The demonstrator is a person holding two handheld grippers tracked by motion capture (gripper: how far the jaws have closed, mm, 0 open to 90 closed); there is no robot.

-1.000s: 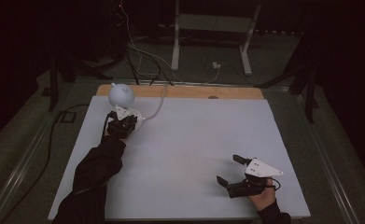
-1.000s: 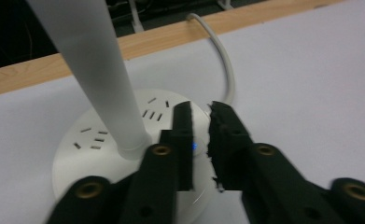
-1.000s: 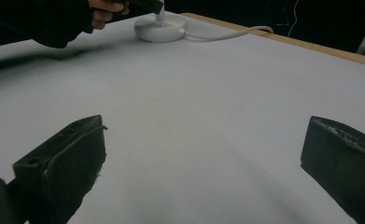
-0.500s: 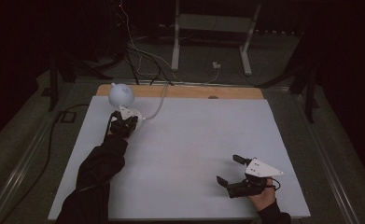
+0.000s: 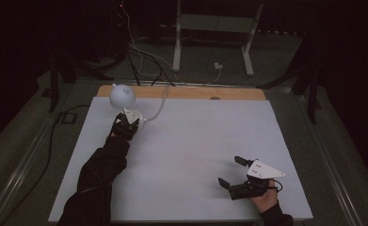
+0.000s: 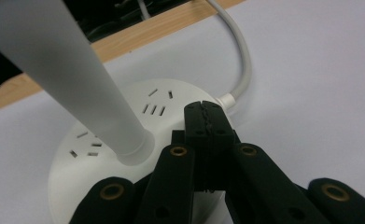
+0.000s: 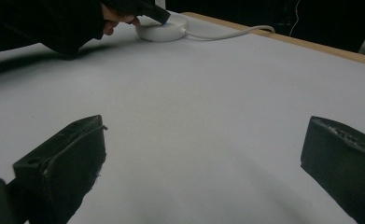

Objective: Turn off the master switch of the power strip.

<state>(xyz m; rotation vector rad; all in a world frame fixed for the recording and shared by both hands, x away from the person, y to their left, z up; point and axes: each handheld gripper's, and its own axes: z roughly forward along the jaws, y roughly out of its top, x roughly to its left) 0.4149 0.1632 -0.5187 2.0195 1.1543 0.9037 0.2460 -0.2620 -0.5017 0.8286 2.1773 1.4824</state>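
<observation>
So over on the far left of the white table [image 5: 191, 141], the person's left arm in a dark sleeve [image 5: 99, 174] is reaching out toward a little white lamp [image 5: 122, 95] that's sitting near the back edge, close to the strip of bare wood. The lamp is showing a round white head in the high view, and in the left gripper view it's got a round white base [image 6: 101, 154] with small slots in the top and a pale stem [image 6: 73, 79] rising out of it at a slant. The left gripper [image 6: 203, 122] is resting right down on that base, jaws pressed together with nothing between them, tips sitting just beside where the white cord [image 6: 243, 60] is plugging into the base's rim. That cord is curving away toward the back of the table. The middle of the table is just plain white surface. Moving over to the near right corner, the right gripper [image 5: 232, 172] is hovering low over the table with the grey three-cornered plate on top, and its jaws are spread wide apart, holding nothing; the right gripper view is looking across the table between them at the lamp base and the other hand far off.
</observation>
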